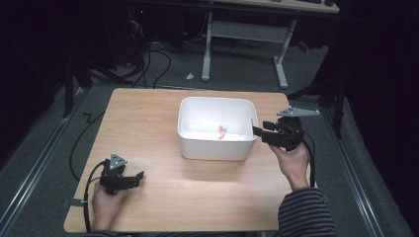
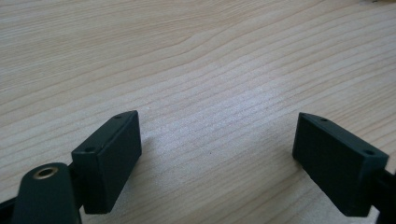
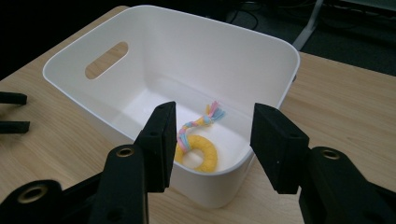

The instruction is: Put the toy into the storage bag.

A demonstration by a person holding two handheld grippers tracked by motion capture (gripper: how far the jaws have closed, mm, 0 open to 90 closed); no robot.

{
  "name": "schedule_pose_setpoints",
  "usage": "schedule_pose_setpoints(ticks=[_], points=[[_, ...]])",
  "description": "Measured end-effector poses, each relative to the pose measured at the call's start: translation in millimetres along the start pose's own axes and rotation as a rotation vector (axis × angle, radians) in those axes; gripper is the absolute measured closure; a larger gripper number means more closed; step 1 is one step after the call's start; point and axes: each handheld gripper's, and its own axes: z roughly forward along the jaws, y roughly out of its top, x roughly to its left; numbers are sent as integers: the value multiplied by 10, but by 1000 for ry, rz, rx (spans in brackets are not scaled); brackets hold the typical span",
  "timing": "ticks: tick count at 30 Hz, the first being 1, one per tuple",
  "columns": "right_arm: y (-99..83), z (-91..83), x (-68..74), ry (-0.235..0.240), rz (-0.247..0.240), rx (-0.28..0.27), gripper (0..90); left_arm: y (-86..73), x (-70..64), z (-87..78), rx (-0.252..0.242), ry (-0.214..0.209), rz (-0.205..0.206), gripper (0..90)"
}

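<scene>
Toy (image 3: 198, 151): yellow ring with pastel rope, on the bin floor.
Bin (image 3: 140, 28): light; your nudge could slide it.
Right gripper (image 3: 212, 142): jaws apart, empty, at the rim.
Left gripper (image 2: 217, 154): jaws apart, on the table (image 2: 187, 56).

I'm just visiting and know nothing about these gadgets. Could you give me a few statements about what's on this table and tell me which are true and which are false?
1. The white plastic bin holds a yellow ring toy with a pastel rope tail. True.
2. The right gripper is clamped on the toy. False: its fingers are apart, just outside the bin's rim, empty.
3. The left gripper is open over bare light wooden tabletop. True.
4. The bin lies tipped on its side. False: it stands upright, opening upward.
5. The bin has a slot handle cut in one wall. True.
</scene>
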Motion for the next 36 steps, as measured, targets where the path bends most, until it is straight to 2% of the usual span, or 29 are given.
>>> schedule_pose_setpoints(ticks=[5, 8, 14, 17, 20, 24, 28, 36], points=[[-86, -77, -62, -29, 10, 6, 512, 0, -2, 1, 0, 2, 3, 159], [-94, -162, -68, -28, 5, -16, 512, 0, -3, 1, 0, 2, 3, 159], [-139, -274, -72, -36, -1, -13, 512, 0, -3, 0, 1, 2, 4, 159], [-202, -300, -117, -24, 21, -20, 512, 0, -2, 0, 1, 3, 4, 159], [-265, -328, -145, -32, 29, -17, 511, 0, -4, 1, 0, 2, 3, 159], [-286, -411, -114, -33, 19, -33, 511, 0, -4, 1, 0, 2, 3, 159], [-303, -459, -68, -46, -12, -27, 509, 0, -3, 1, 0, 2, 3, 159], [-443, -505, -88, -43, 6, -33, 509, 0, -3, 1, 0, 2, 3, 160]])
